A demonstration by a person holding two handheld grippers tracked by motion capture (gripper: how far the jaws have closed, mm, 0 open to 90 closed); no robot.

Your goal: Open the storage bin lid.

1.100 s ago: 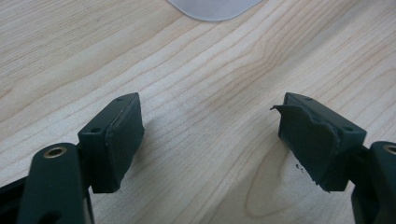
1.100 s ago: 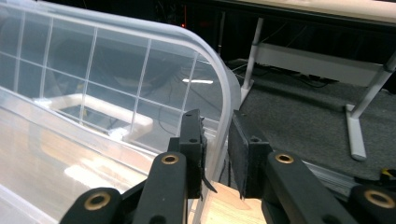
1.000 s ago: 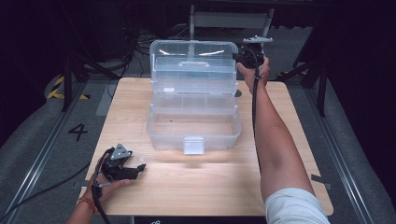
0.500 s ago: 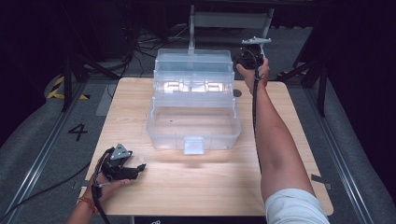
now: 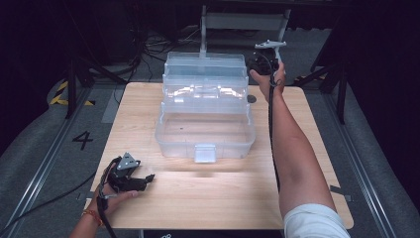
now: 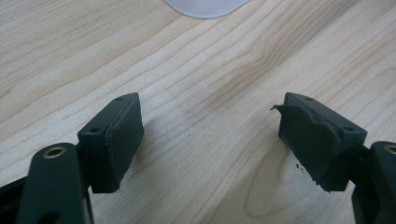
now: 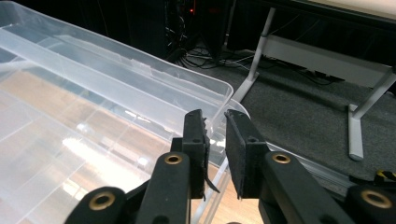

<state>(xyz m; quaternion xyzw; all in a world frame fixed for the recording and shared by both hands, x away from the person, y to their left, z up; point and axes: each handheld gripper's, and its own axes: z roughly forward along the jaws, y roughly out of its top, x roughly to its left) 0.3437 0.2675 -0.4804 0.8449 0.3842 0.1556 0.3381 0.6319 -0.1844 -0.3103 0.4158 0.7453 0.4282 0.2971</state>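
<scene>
High view: the clear plastic toolbox (image 5: 205, 111) stands at the centre of the table (image 5: 317, 124), tiers fanned out. The right gripper (image 5: 263, 63) sits at its far right corner; the left gripper (image 5: 130, 178) rests near the table's front left edge, well apart from it.

Left gripper view: jaws spread wide, nothing between them.

Right gripper view: the right gripper (image 7: 215, 135) has its jaws nearly closed, pinching the lid rim (image 7: 219, 95) of the toolbox.

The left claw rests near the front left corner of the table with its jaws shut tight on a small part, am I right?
Not quite. The left claw does rest near the front left corner of the table, but its jaws stand open with nothing between them; the left gripper view shows bare wood in the gap.
</scene>
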